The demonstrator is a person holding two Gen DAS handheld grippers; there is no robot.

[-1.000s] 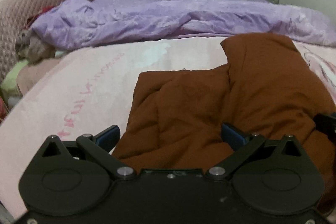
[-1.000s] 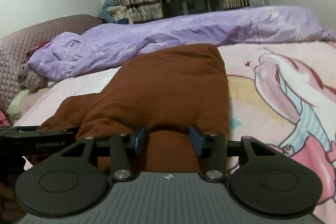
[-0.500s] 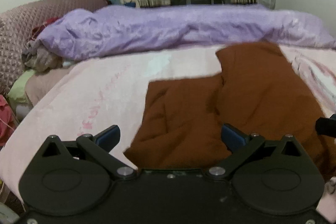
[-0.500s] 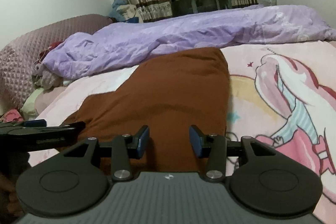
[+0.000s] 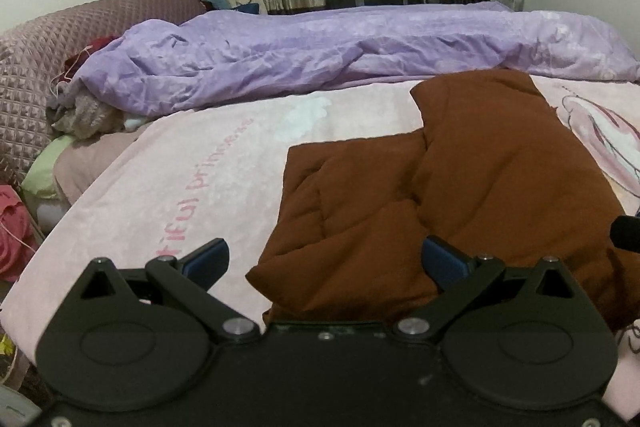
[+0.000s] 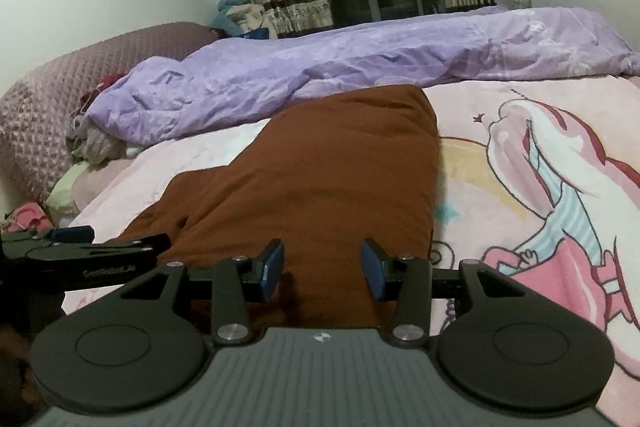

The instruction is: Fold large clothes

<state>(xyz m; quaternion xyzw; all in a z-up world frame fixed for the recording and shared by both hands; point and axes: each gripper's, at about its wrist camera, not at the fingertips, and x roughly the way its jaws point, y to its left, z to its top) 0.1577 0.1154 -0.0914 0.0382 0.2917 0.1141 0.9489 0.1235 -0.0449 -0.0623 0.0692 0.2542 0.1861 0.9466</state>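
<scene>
A fold seems to be just done, and nothing is held now. The left gripper (image 5: 324,261) is seen with its jaws spread wide, above the near left corner of the brown padded coat (image 5: 460,187). The right gripper (image 6: 322,265) is seen with its jaws partly open, over the coat's near edge (image 6: 320,187). No cloth is pinched by either one.

For the next move, a new edge will likely have to be picked. The near edge of the coat could be gripped by both grippers and carried to its far end, so the coat is made half as long. The jaws will have to be closed on all the layers, because the coat is thick and puffy.

The coat is laid on the pink cartoon blanket (image 5: 180,195), in front of the purple quilt (image 5: 320,55). Its far part is long and smooth. A flap is laid over on its left side, with soft bumps and creases. A unicorn picture (image 6: 552,187) is seen on the blanket just to the right of the coat.
</scene>
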